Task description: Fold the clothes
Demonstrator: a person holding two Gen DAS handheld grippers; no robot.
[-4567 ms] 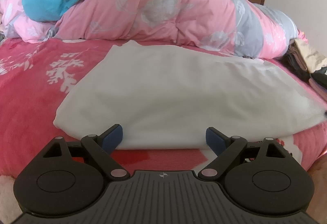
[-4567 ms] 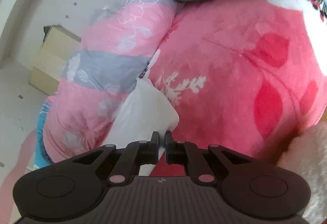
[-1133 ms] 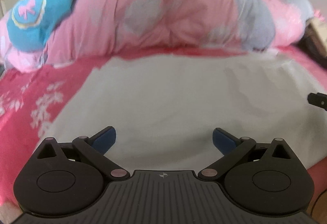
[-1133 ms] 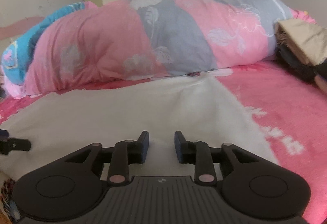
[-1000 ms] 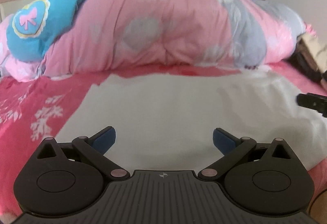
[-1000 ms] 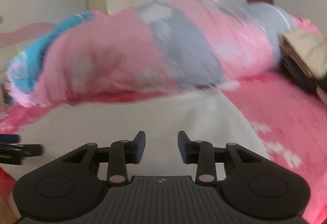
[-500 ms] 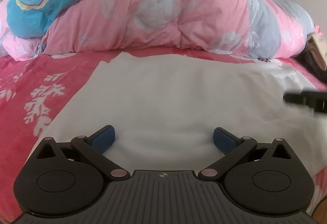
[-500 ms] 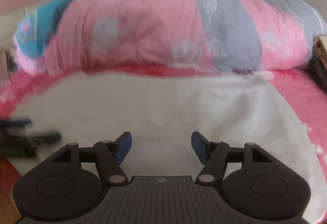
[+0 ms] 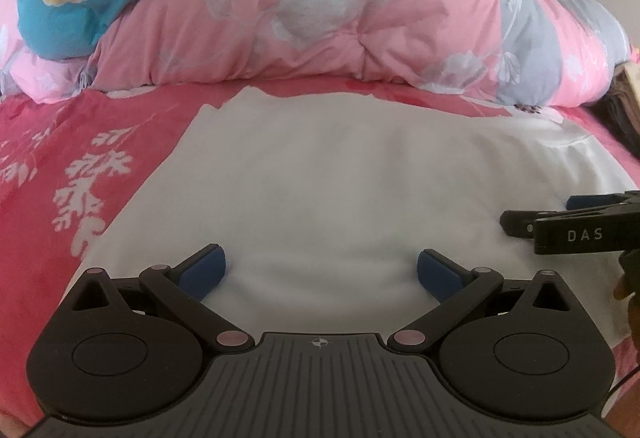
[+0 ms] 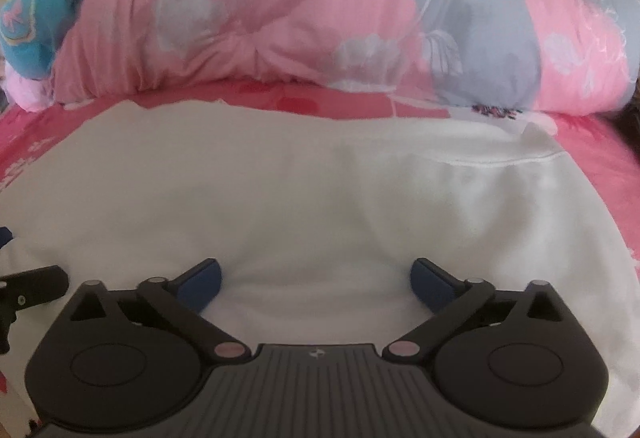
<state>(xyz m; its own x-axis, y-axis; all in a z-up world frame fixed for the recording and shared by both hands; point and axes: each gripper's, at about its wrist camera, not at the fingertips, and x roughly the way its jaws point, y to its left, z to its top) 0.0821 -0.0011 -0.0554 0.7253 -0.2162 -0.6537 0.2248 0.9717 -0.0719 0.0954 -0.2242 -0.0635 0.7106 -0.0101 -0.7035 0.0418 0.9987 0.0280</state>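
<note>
White garment flat on bed, near edge right under both grippers: left gripper and right gripper spread wide, holding nothing. For next fold: pinch near hem at matched spots, both layers, lift level, avoid dragging creases

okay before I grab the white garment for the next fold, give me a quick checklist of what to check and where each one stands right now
1. Left gripper open: ok, jaws wide apart.
2. Right gripper open: ok, jaws wide apart.
3. White garment spread flat on the bed cover: ok, only mild creases.
4. Both grippers over the near hem: ok.
5. Fabric actually between the jaws: cannot tell.
6. Rolled quilt off the garment: ok, it lies beyond the far edge.
</note>
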